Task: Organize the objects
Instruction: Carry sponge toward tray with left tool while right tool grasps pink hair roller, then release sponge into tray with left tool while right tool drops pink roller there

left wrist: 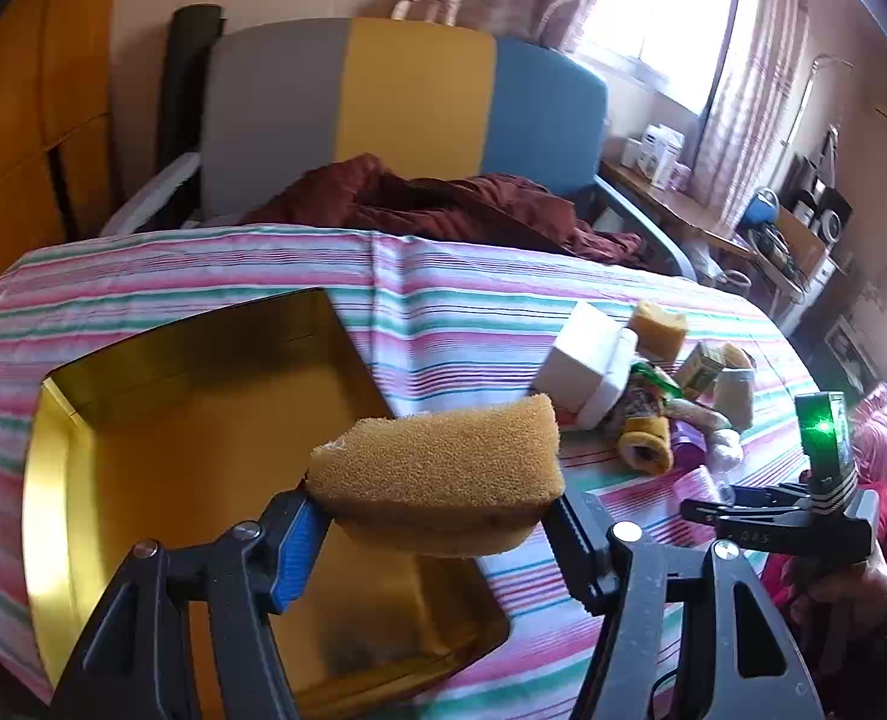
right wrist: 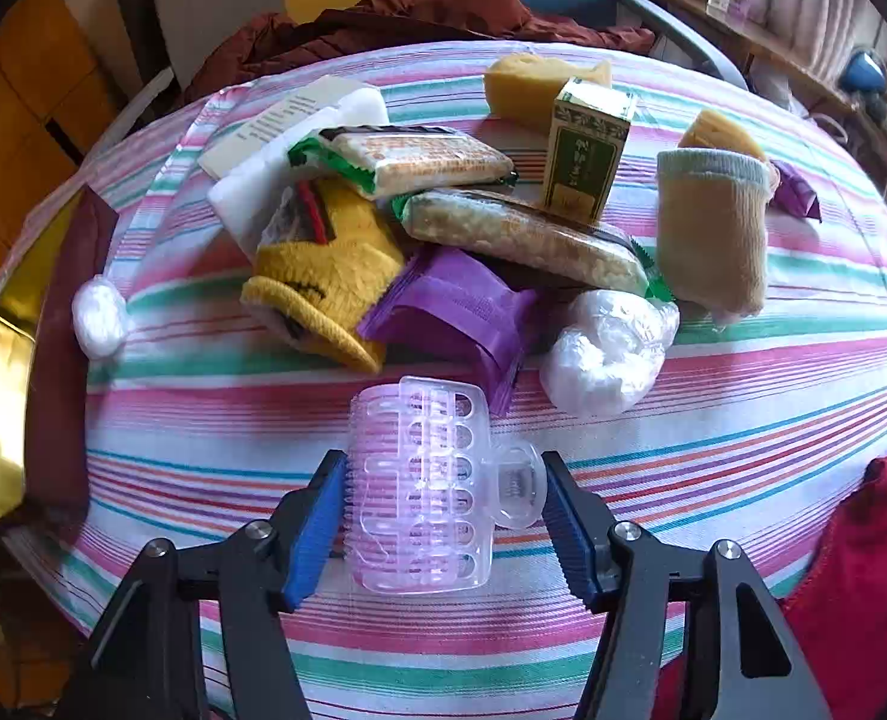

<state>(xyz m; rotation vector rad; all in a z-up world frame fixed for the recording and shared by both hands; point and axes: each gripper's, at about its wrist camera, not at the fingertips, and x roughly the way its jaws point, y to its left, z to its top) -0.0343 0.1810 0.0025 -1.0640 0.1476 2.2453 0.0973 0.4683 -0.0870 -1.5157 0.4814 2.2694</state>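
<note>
1. The left gripper (left wrist: 437, 516) is clamped on a tan sponge (left wrist: 437, 474) and holds it in the air above the near right part of the gold tray (left wrist: 53, 480). The sponge sticks out well past the fingers on top and squashes easily, so the grip may be shallow — a jolt could let it slip and land on the striped tablecloth (left wrist: 203, 276) instead of inside the tray.
2. The right gripper (right wrist: 443, 516) straddles a clear pink hair roller (right wrist: 419, 486) lying on the cloth. The left pad seems to touch the ribbed side, while the right pad sits beside the roller's clip tab; I cannot tell whether the jaws are pressing yet or merely framing it.
3. Risk there, as I judge it: the roller is round and slick, and the clip tab is thin — closing on the tab could twist the roller or pop it sideways toward the purple packet (right wrist: 455, 306) just beyond.
4. Containers: the gold tray looks empty in the left wrist view, apart from a dark smudge near its front corner.
5. The rest — snack bars, green box (right wrist: 587, 150), yellow sock (right wrist: 323, 276), plastic-wrapped balls — lies in a loose heap on the cloth, outside any container.
</note>
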